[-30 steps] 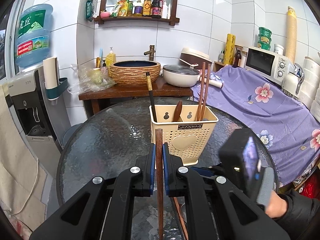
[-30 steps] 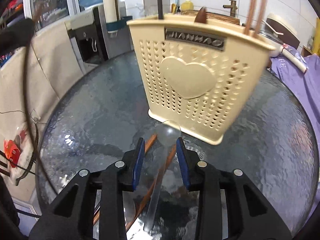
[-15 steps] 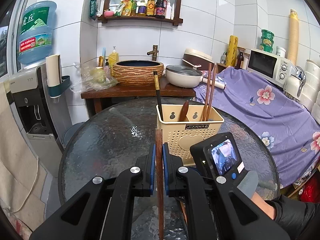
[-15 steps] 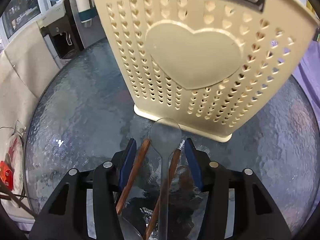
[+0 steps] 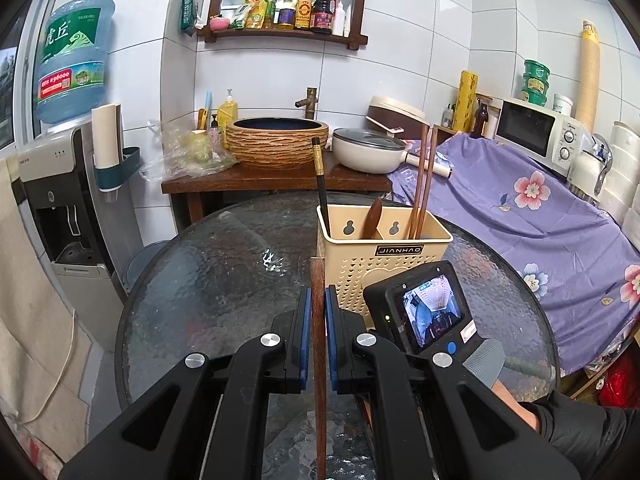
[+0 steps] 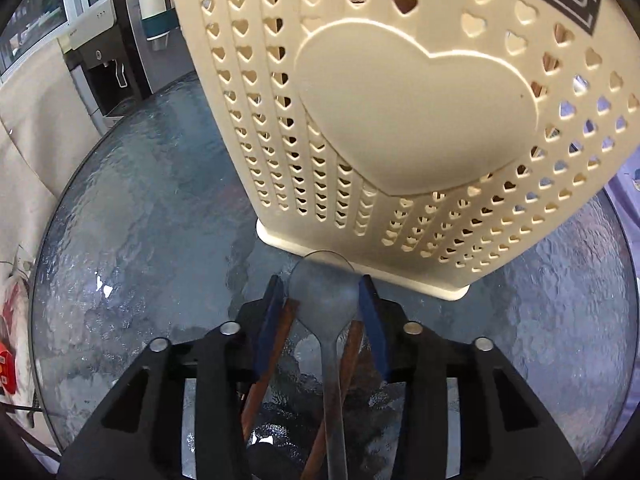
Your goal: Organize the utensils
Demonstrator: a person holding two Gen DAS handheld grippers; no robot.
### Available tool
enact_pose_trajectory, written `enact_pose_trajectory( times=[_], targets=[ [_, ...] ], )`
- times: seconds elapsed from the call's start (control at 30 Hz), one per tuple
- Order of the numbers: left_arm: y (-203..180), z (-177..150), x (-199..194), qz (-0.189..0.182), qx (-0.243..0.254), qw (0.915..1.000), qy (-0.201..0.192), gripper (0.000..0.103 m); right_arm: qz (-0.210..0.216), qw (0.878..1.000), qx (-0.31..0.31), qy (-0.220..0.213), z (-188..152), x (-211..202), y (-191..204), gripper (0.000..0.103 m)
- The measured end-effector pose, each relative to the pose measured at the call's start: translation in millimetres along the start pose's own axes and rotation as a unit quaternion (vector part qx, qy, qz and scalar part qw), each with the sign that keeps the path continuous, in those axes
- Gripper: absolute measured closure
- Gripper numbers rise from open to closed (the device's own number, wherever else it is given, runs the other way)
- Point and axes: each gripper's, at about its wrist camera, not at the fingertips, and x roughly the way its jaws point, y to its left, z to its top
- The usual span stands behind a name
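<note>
Two tools angled down — left tool (image 5: 316, 340) clamps chopstick (image 5: 319, 360), near-level.

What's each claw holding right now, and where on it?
Left claw: brown chopstick, clamped just below its upper end. Right claw: straddles spoon bowl; grip unclear.

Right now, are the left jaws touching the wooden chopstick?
Touching. The left wrist view shows the left gripper with both blue pads pressed flat against the wooden chopstick, no gap either side.

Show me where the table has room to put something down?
The glass table is bare left of the basket. It's crowded in front of the basket, where the spoon and chopsticks lie between the right gripper's fingers.
</note>
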Motion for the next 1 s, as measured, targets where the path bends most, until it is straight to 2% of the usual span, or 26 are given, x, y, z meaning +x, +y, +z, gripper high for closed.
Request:
enact_pose_trajectory(
  times=[0.13, 0.23, 0.6, 1.0],
  targets=[
    [0, 0, 0, 0.0, -0.001, 1.0, 0.0, 0.096, 0.007, 1.0, -0.001, -0.003, -1, 0, 0, 0.067],
    [0, 0, 0, 0.001, -0.002, 1.0, 0.0, 0.096, 0.032, 0.999, 0.008, -0.013, -7, -11, -11, 0.068],
    [-9, -1, -3, -0.001, 0.0, 1.0, -0.008, 0.096, 0.1, 0.989, 0.001, -0.106, -21, -75, -29, 0.068],
    [-19, 0, -8, -0.007, 0.008, 0.9999, -0.009, 0.096, 0.111, 0.979, -0.016, -0.169, -42, -142, -49, 0.068]
  ],
)
